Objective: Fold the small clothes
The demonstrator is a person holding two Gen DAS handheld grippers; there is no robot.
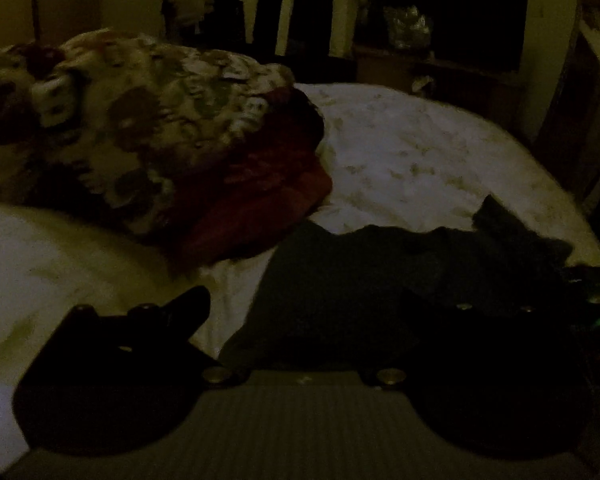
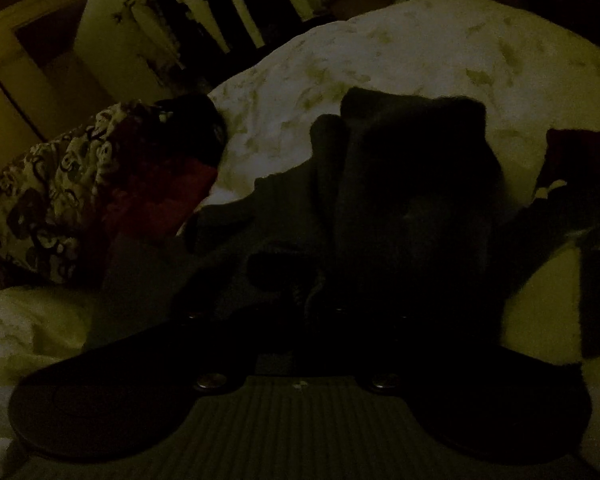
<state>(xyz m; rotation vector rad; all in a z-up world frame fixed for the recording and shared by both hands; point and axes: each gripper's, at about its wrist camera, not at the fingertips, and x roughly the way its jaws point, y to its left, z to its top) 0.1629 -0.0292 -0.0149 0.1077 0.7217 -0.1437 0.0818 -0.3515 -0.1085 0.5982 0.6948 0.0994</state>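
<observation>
Dark, soft fabric, a small charcoal-grey garment point(image 1: 380, 280), lies spread on a white bedsheet with a faint leaf print point(image 1: 420, 152) in a very dim room. In the left wrist view the left gripper point(image 1: 320, 308) hangs over it with jaws spread wide and nothing held; the left finger point(image 1: 180, 312) stands over bare sheet just beside the garment's edge, while the right finger merges into the dark cloth and is hard to make out.

In the right wrist view the right gripper point(image 2: 300, 280) has its jaws drawn together low over the same garment point(image 2: 400, 184). Whether cloth is pinched between them cannot be told, as black fingers and dark fabric blend.

Ahead of those fingers, a flap of the garment appears doubled over the rest, so one fold seems started. The outline is ragged and uneven, so the folding looks unfinished, with squaring up and further folds likely remaining.

Beyond the left finger sits a heaped blanket, patterned cream and brown with a dark red underside point(image 1: 140, 120).
</observation>
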